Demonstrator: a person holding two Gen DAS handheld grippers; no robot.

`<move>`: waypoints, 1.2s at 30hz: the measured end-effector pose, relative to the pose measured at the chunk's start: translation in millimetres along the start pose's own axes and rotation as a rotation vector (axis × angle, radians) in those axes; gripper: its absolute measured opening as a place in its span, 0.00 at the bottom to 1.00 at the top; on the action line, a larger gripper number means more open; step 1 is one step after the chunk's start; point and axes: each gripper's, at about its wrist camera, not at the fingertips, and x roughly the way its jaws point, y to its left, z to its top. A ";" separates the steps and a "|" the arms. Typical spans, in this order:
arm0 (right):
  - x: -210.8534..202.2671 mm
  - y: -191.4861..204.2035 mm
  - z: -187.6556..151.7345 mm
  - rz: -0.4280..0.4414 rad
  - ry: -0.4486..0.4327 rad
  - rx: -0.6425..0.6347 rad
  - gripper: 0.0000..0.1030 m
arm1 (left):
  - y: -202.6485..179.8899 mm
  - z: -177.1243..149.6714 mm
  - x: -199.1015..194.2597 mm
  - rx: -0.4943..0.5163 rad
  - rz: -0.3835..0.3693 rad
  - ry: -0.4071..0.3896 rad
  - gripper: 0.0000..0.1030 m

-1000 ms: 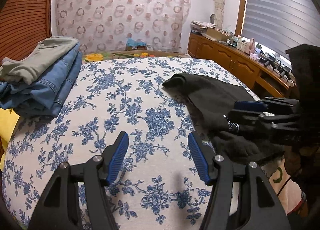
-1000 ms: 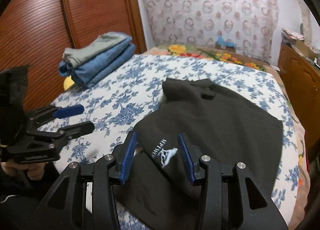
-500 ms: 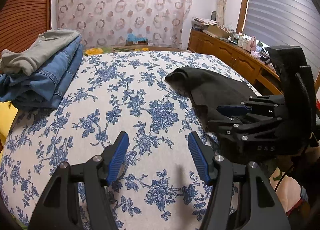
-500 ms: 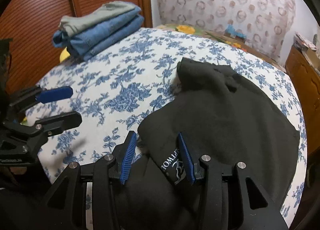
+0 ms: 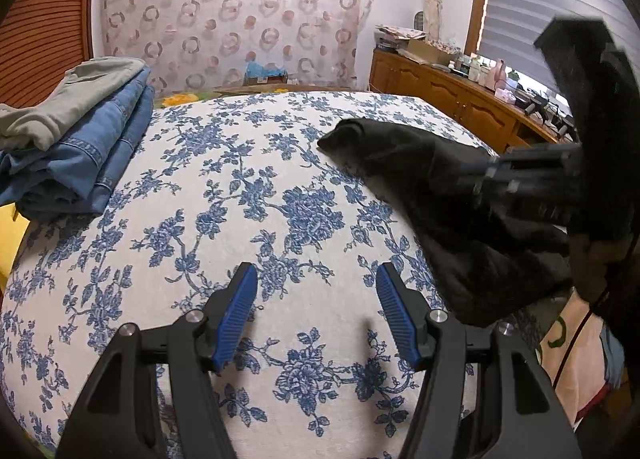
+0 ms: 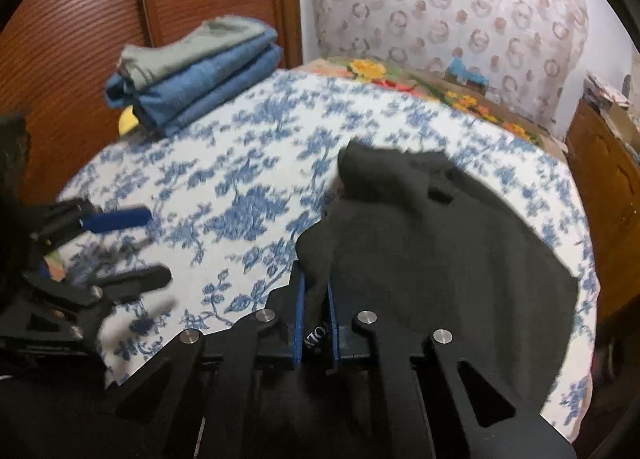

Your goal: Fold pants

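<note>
Black pants [image 5: 400,163] [image 6: 420,243] lie rumpled on the right side of the floral bedspread [image 5: 240,219]. My right gripper [image 6: 316,291] is closing, its blue pads pinching the near edge of the pants by a white printed logo. In the left wrist view it shows blurred at the right [image 5: 496,175], lifting the fabric. My left gripper [image 5: 316,279] [image 6: 140,247] hovers open over bare bedspread to the left of the pants, with nothing between its fingers.
A stack of folded jeans under a grey-green garment [image 5: 80,131] [image 6: 200,75] sits at the bed's far left. A wooden wardrobe [image 6: 80,19] stands behind it. A wooden cabinet [image 5: 452,99] with clutter runs along the right wall.
My right gripper has closed on the near edge of the black pants and shifted slightly, bunching the fabric upward. The left gripper has stayed open in about the same place.
</note>
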 end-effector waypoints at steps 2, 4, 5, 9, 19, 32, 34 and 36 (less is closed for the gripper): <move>-8.9 -6.7 3.8 0.001 -0.024 0.017 0.07 | -3.3 2.7 2.2 0.007 -0.007 0.005 0.59; -16.4 -17.0 7.5 -0.015 -0.046 0.034 0.07 | -10.1 9.8 4.7 0.031 -0.025 0.005 0.59; -18.2 -21.7 8.7 -0.022 -0.049 0.041 0.07 | -13.7 13.7 5.7 0.044 -0.032 0.001 0.59; -22.1 -46.5 11.5 -0.051 -0.052 0.086 0.07 | -29.7 30.5 14.3 0.086 -0.060 -0.004 0.59; -23.6 -104.3 7.6 -0.176 -0.041 0.134 0.07 | -53.3 38.8 47.3 0.145 -0.081 0.066 0.59; -37.5 -159.8 1.9 -0.291 -0.085 0.276 0.20 | -52.7 36.5 62.2 0.143 -0.073 0.111 0.59; -40.1 -163.5 -0.7 -0.294 -0.083 0.281 0.20 | -54.4 35.7 62.1 0.149 -0.066 0.110 0.59; -38.9 -165.3 -3.0 -0.284 -0.072 0.282 0.23 | -54.9 35.9 62.9 0.151 -0.063 0.109 0.59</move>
